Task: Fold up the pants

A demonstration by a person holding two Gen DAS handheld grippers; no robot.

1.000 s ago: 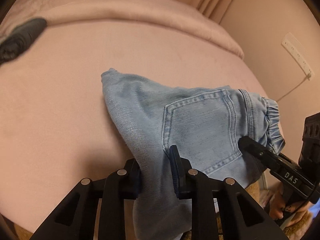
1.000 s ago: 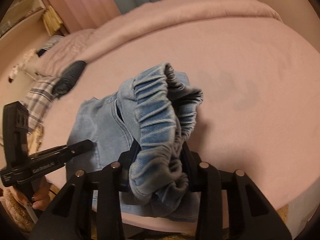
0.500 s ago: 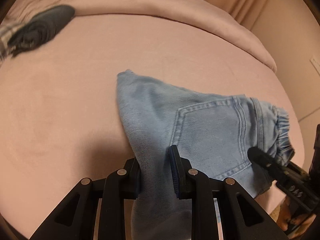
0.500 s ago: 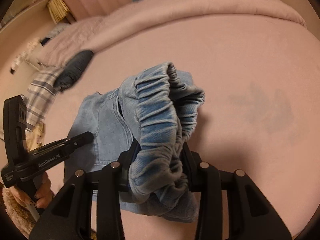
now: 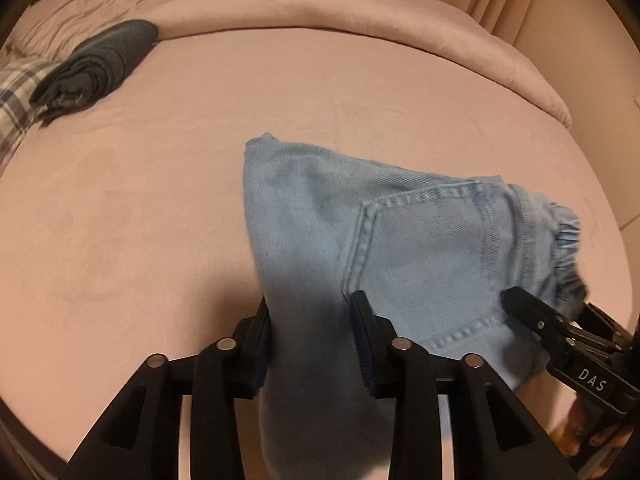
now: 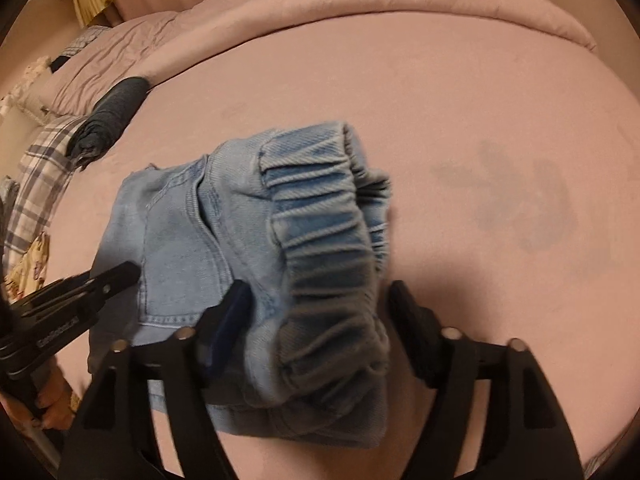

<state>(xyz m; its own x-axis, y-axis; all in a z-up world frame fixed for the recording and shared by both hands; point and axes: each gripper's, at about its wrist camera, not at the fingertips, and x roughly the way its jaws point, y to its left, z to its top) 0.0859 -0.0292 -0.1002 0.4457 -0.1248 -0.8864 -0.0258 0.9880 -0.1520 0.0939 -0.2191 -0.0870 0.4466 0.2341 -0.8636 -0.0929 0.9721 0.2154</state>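
Light blue denim pants [image 5: 400, 240] lie folded into a small bundle on the pink bed [image 5: 140, 220], back pocket up. My left gripper [image 5: 312, 320] is shut on the folded leg fabric at the bundle's near edge. In the right wrist view my right gripper [image 6: 320, 308] has its jaws spread wider, with the gathered elastic waistband [image 6: 320, 216] between them; the right pad stands clear of the cloth. Each gripper shows in the other's view: the right [image 5: 560, 340] at the waistband end, the left [image 6: 80, 292] at the pocket end.
A rolled dark grey garment [image 5: 96, 64] lies at the far left of the bed beside plaid cloth [image 5: 16, 96]. A folded pink duvet [image 5: 360, 12] runs along the back. The bed edge curves close in front of both grippers.
Both grippers carried the pants farther onto the bed and lowered them. The right gripper's jaws have opened wider around the waistband. The left gripper keeps its hold.
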